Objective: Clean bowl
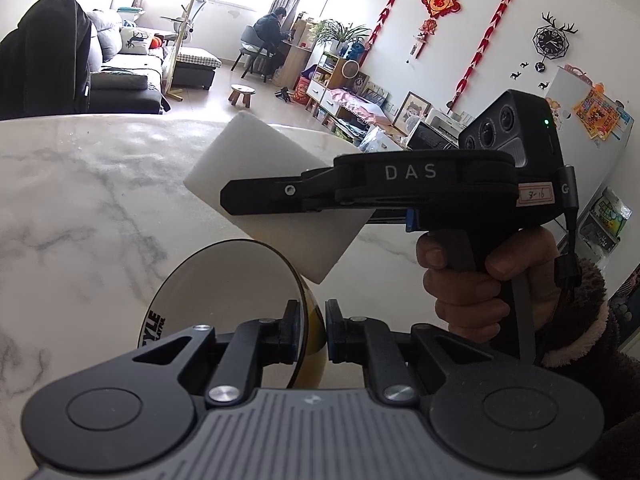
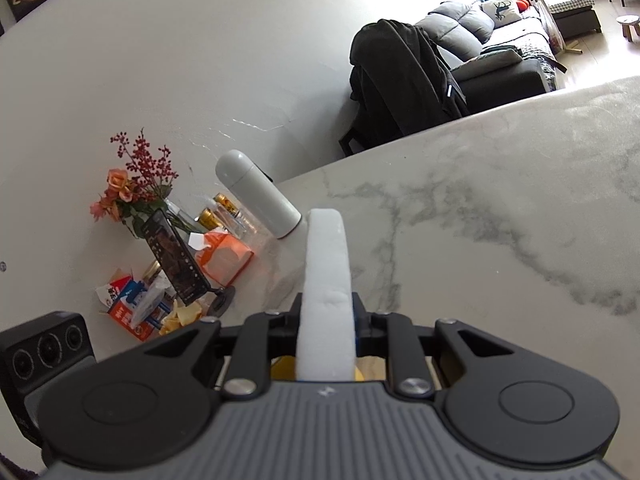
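A bowl (image 1: 224, 300) with a grey-white inside and a yellow outside is held tilted above the marble table (image 1: 80, 200), its rim clamped by my left gripper (image 1: 312, 332), which is shut on it. Black lettering shows on the bowl's lower left. My right gripper (image 1: 240, 200) comes in from the right, held by a hand (image 1: 472, 280), and is shut on a white sponge block (image 1: 272, 184) that hangs just above the bowl's far rim. In the right wrist view the sponge (image 2: 326, 292) stands edge-on between the jaws of the right gripper (image 2: 326, 320), with a bit of yellow bowl (image 2: 282, 366) below.
At the table's left end stand a white flask (image 2: 256, 192), a vase of flowers (image 2: 132, 184), a phone on a stand (image 2: 176, 256), an orange tissue box (image 2: 224, 260) and snack packs (image 2: 128, 308). A dark jacket (image 2: 400, 76) hangs over a chair behind the table. A person (image 1: 272, 28) sits far off.
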